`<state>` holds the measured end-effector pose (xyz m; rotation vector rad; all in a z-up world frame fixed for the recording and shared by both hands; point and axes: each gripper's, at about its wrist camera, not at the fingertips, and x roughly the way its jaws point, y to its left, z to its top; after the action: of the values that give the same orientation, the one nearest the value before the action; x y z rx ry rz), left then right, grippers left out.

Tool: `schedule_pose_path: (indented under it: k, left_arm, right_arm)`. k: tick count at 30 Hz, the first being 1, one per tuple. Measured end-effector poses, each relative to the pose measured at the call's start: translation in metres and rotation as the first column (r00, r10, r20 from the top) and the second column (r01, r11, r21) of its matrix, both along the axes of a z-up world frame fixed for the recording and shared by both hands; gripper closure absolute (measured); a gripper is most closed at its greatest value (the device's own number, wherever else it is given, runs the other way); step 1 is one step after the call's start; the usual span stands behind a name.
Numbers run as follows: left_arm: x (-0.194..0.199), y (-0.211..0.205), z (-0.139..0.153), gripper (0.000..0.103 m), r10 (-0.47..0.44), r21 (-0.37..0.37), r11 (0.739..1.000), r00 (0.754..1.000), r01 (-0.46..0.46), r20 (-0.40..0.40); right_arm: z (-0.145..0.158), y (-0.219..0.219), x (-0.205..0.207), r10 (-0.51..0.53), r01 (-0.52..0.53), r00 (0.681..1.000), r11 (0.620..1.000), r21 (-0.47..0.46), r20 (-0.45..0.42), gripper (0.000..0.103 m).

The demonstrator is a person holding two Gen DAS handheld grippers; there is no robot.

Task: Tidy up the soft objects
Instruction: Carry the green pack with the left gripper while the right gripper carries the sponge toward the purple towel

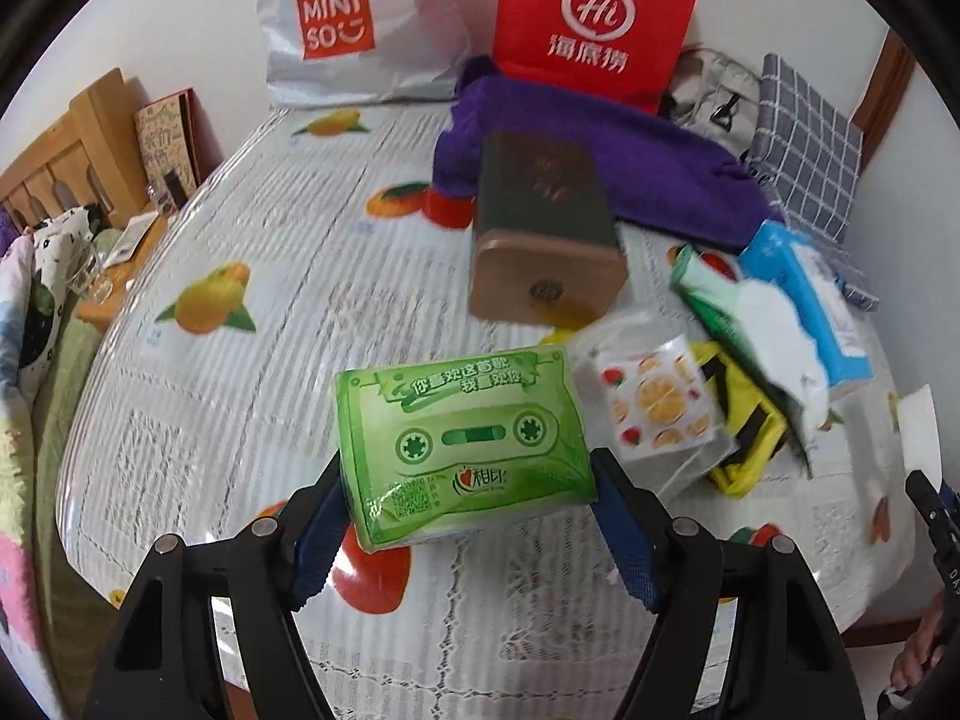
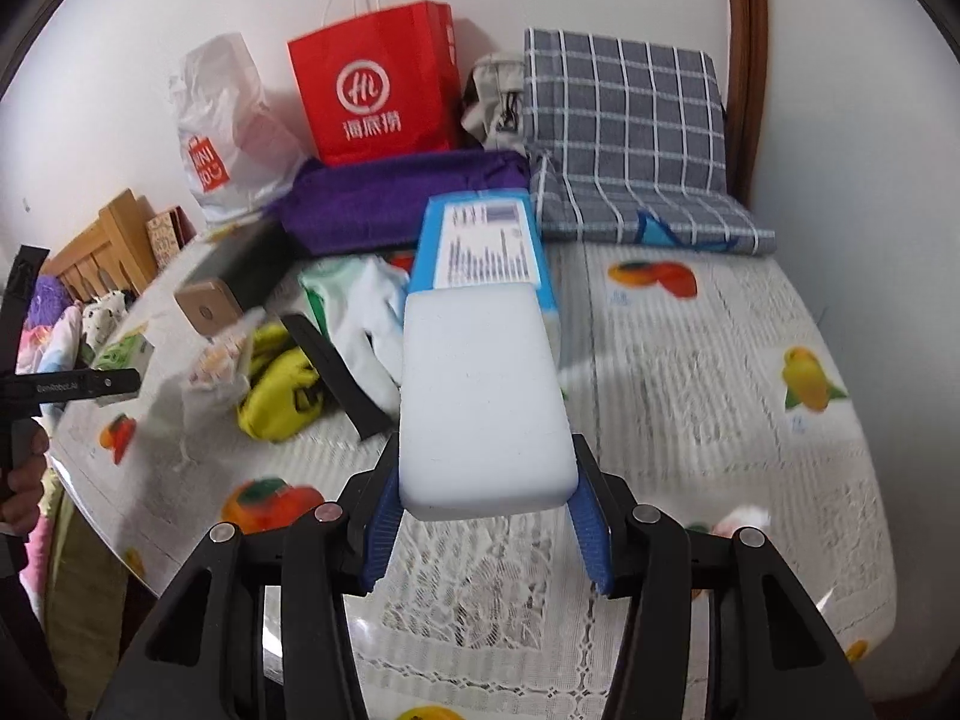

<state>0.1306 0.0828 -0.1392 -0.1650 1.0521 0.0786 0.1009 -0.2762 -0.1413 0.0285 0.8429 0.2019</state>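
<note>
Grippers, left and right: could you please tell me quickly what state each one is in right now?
Left gripper: closed on the green plastic-wrapped tissue pack.
Right gripper: closed on the white rectangular foam sponge block.

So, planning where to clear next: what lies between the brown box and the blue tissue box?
In the right wrist view, a green-and-white packet lies between the brown box and the blue tissue box.
</note>
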Motion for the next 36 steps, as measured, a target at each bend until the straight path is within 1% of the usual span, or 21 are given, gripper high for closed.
schedule_pose_path:
  k: [8, 10, 12, 17, 19, 22, 24, 26, 29, 31, 33, 36]
  left_arm:
    - [0.012, -0.007, 0.033, 0.029, -0.04, 0.023, 0.999, 0.996, 0.038, 0.075]
    - [0.017, -0.007, 0.043, 0.029, -0.044, 0.004, 0.999, 0.995, 0.044, 0.09]
    - [0.024, -0.004, 0.049, 0.029, -0.044, -0.02, 0.999, 0.994, 0.046, 0.098]
    - [0.046, -0.004, 0.065, 0.029, -0.045, -0.02, 0.999, 0.993, 0.047, 0.11]
    - [0.056, -0.004, 0.071, 0.029, -0.047, -0.029, 0.998, 0.993, 0.05, 0.112]
    - [0.073, -0.007, 0.081, 0.029, -0.064, -0.015, 0.998, 0.989, 0.066, 0.132]
    - [0.082, -0.008, 0.085, 0.029, -0.077, -0.021, 0.996, 0.987, 0.081, 0.138]
    - [0.092, -0.01, 0.088, 0.029, -0.092, -0.024, 0.995, 0.985, 0.097, 0.145]
    - [0.107, -0.014, 0.09, 0.028, -0.099, -0.009, 0.995, 0.984, 0.101, 0.149]
    - [0.117, -0.013, 0.091, 0.028, -0.102, -0.014, 0.994, 0.983, 0.105, 0.155]
    - [0.129, -0.011, 0.091, 0.028, -0.093, -0.022, 0.995, 0.983, 0.097, 0.16]
    - [0.147, -0.011, 0.093, 0.028, -0.08, -0.012, 0.996, 0.985, 0.083, 0.154]
  right_arm:
    - [0.036, 0.007, 0.023, 0.019, -0.018, 0.999, 1.0, -0.015, 0.039, 0.053]
    - [0.044, 0.01, 0.033, 0.026, -0.026, 0.999, 1.0, -0.001, 0.043, 0.053]
    - [0.048, 0.014, 0.044, 0.009, -0.009, 0.999, 1.0, 0.007, 0.033, 0.052]
    - [0.061, 0.026, 0.069, 0.011, -0.011, 0.999, 1.0, 0.0, 0.039, 0.052]
    - [0.066, 0.029, 0.077, 0.021, -0.022, 0.999, 1.0, 0.01, 0.046, 0.052]
    - [0.071, 0.033, 0.094, 0.017, -0.018, 0.999, 0.999, 0.043, 0.044, 0.052]
    - [0.072, 0.034, 0.107, 0.003, -0.006, 0.999, 0.996, 0.085, 0.037, 0.052]
    - [0.072, 0.035, 0.118, 0.003, -0.007, 0.999, 0.995, 0.1, 0.037, 0.052]
    - [0.073, 0.04, 0.136, 0.004, -0.007, 1.0, 0.996, 0.087, 0.028, 0.052]
    - [0.074, 0.042, 0.146, 0.005, -0.008, 1.0, 0.996, 0.092, 0.03, 0.052]
    - [0.076, 0.043, 0.156, 0.001, -0.005, 0.999, 0.996, 0.093, 0.036, 0.052]
    - [0.077, 0.048, 0.176, 0.001, -0.005, 0.999, 0.997, 0.082, 0.045, 0.052]
